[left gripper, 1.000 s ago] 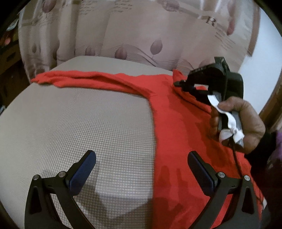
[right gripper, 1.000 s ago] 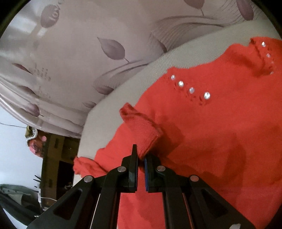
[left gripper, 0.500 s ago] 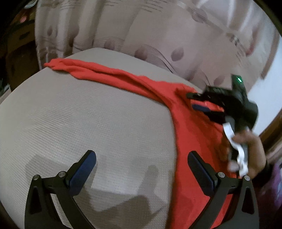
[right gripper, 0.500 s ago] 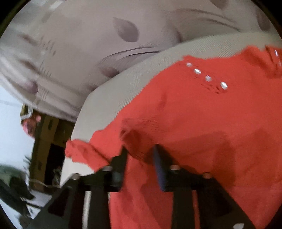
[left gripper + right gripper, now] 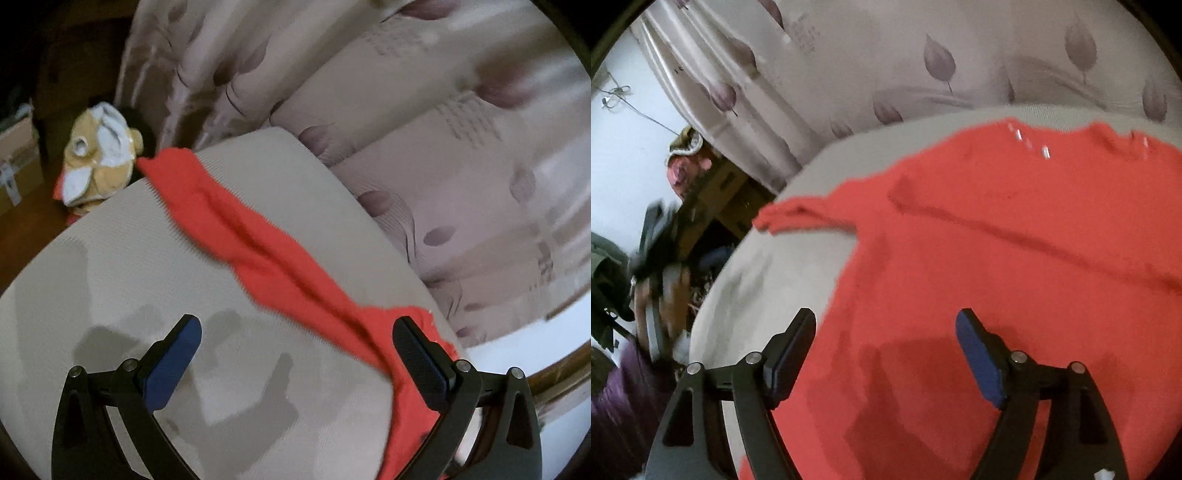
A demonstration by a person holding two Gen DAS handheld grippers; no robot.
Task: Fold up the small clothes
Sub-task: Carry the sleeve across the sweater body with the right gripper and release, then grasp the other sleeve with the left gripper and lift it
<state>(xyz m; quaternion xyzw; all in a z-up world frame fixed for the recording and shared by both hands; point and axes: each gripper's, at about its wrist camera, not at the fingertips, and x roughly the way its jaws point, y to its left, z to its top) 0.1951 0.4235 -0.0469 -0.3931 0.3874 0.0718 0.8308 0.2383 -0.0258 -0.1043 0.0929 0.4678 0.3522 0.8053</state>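
A small red knitted sweater [image 5: 1015, 258] with shiny studs near its neck lies flat on a round beige cushion [image 5: 757, 280]. Its long sleeve [image 5: 255, 243] stretches diagonally across the cushion [image 5: 110, 288] toward the far left edge in the left wrist view. My left gripper [image 5: 295, 354] hovers open above the cushion, its right finger over the sleeve's base, nothing held. My right gripper [image 5: 884, 343] hangs above the sweater's body; its jaws are opening, with no cloth pinched between them. The other sleeve [image 5: 798, 216] lies toward the cushion's left edge.
A pale curtain with leaf prints [image 5: 443, 129] hangs right behind the cushion. A plush toy [image 5: 99, 155] sits past the cushion's far left edge. In the right wrist view, cardboard boxes and clutter [image 5: 713, 192] fill the left side, with a blurred hand [image 5: 661, 295] there.
My right gripper let go of the sleeve cuff, opened wide and pulled back over the sweater's body. My left gripper swung left and rolled, so the long sleeve now fills its view.
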